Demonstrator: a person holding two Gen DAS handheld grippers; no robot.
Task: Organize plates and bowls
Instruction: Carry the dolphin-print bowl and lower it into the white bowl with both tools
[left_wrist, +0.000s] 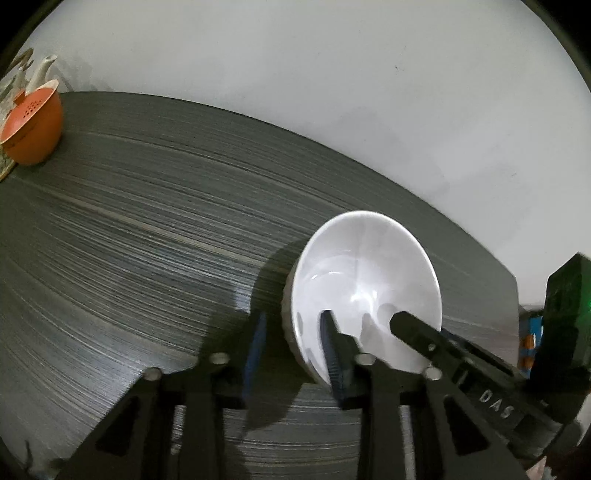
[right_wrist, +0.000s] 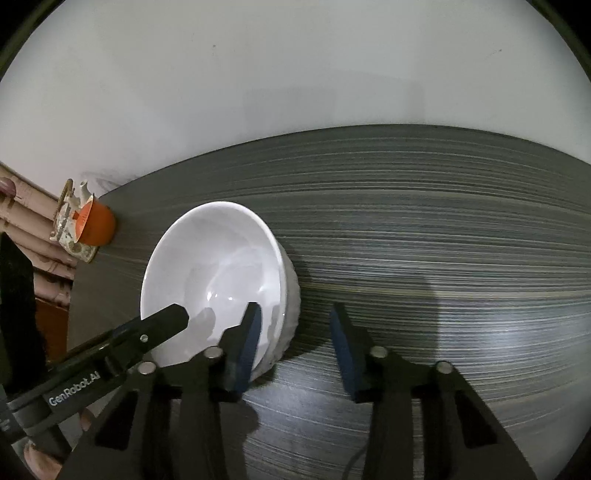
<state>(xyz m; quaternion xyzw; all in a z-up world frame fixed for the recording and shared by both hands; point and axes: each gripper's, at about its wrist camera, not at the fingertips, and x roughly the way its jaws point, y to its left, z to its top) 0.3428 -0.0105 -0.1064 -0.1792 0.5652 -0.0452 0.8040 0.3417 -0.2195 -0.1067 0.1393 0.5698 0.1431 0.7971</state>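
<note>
Spanning both views, the dark streaked bench (left_wrist: 129, 229) carries a white bowl (left_wrist: 364, 280) near its right corner, by the far edge against the pale wall (left_wrist: 332, 74). I hold my left gripper (left_wrist: 291, 343) astride the bowl's left rim, one finger inside, one outside, jaws released, not pressing. My right gripper (right_wrist: 295, 332) straddles the opposite rim likewise, jaws apart. An orange bowl (left_wrist: 35, 125) sits at the bench's far left corner, just beside a white teapot (left_wrist: 40, 74).
</note>
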